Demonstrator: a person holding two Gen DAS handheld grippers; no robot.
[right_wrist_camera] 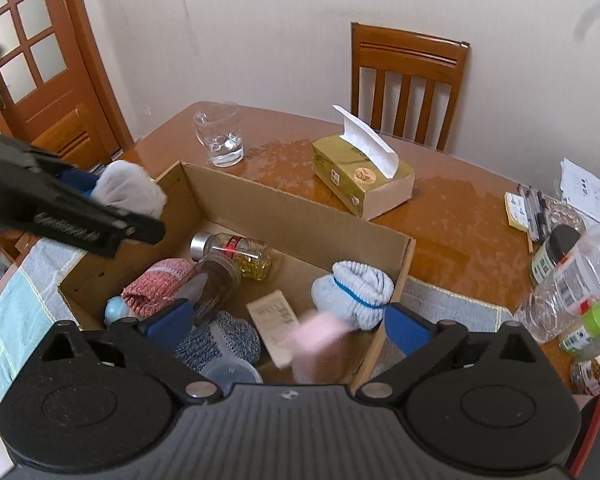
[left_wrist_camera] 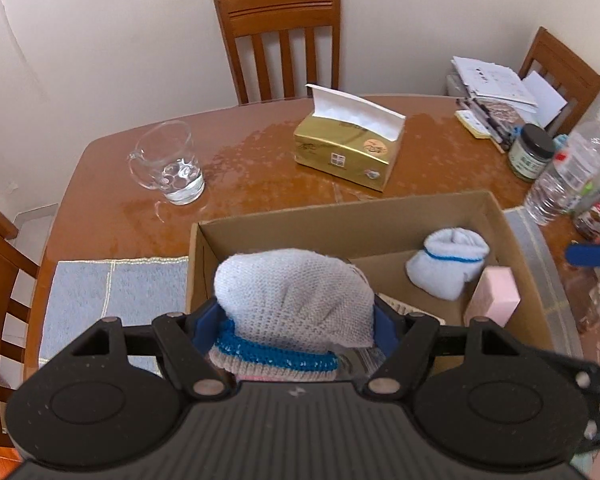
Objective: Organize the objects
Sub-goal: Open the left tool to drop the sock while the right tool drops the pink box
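Observation:
An open cardboard box (left_wrist_camera: 340,212) (right_wrist_camera: 284,208) sits on the brown table. My left gripper (left_wrist_camera: 296,312) is shut on a rolled grey-white sock with a blue band (left_wrist_camera: 292,300), held over the box's near left part. In the right wrist view the left gripper (right_wrist_camera: 112,200) comes in at the left with that sock (right_wrist_camera: 128,188) above the box's left wall. My right gripper (right_wrist_camera: 288,320) stands open wide over the box. A blurred pink box (right_wrist_camera: 316,340) (left_wrist_camera: 496,296) lies between and below its fingers, untouched. A white sock roll with a blue stripe (left_wrist_camera: 448,264) (right_wrist_camera: 356,288) lies inside.
Inside the box are also two jars (right_wrist_camera: 244,252), a red-white sock (right_wrist_camera: 156,284) and a blue knit sock (right_wrist_camera: 220,340). On the table stand a glass mug (left_wrist_camera: 168,164), a gold tissue box (left_wrist_camera: 348,152), a dark-lidded jar (left_wrist_camera: 532,152) and plastic bottles (left_wrist_camera: 568,168). Wooden chairs (left_wrist_camera: 280,40) surround it.

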